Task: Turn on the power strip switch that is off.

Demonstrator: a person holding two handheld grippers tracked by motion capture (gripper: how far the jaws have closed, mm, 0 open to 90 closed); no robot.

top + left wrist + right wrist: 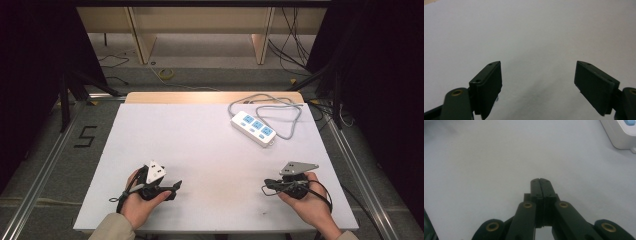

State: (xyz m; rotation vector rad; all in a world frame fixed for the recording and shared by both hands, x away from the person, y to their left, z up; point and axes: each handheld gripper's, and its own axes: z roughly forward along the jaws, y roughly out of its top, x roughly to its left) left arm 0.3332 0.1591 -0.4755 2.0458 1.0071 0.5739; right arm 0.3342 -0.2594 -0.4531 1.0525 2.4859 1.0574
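A white power strip with three blue sockets lies at the back right of the white table, its grey cable looped behind it. My left gripper rests low near the front left, held in a hand and pointing right. In the left gripper view its jaws stand wide apart over bare table, so it is open and holds nothing. My right gripper sits near the front right, pointing left. Its jaws are pressed together with nothing between them. A corner of the power strip shows at the top right of the right gripper view.
The table's wooden back edge shows behind the white sheet. On the floor beyond lie cables. Metal rails run along both sides, and a number 5 is marked on the floor at the left.
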